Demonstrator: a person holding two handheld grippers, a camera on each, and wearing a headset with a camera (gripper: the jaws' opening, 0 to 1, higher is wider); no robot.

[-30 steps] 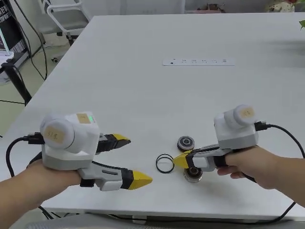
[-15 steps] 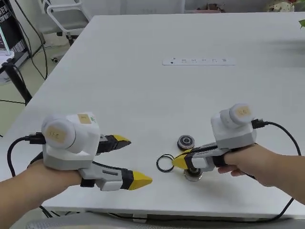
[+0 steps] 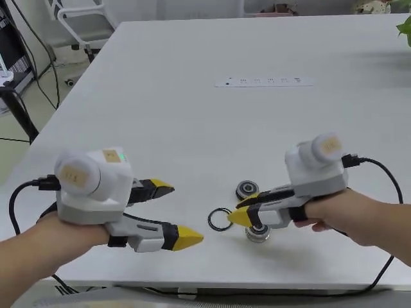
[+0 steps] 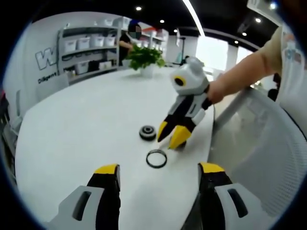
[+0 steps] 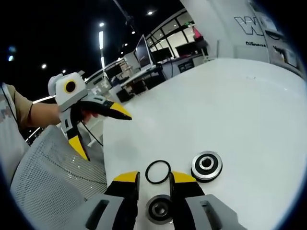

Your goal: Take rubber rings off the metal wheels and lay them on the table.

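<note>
The left gripper (image 3: 175,213) is held above the near left part of the white tabletop (image 3: 192,115), with its jaws wide open and nothing between them. In the left gripper view, its jaws (image 4: 159,168) point toward the parts on the tabletop.

The right gripper (image 3: 239,212) is low over the tabletop on the right, with its jaws a narrow gap apart. In the right gripper view, one metal wheel (image 5: 159,209) lies in the gap between the right gripper's jaws (image 5: 154,176). The views do not show whether the jaws press on it.

One black rubber ring (image 3: 220,219) lies flat on the tabletop, just beyond the right jaw tips and clear of both wheels. It lies between the two grippers.

A second metal wheel (image 3: 248,190) with a dark rim lies flat near the ring, on its far side. It is apart from the first wheel (image 3: 257,233).

A white power strip (image 3: 263,81) lies farther back on the tabletop.
</note>
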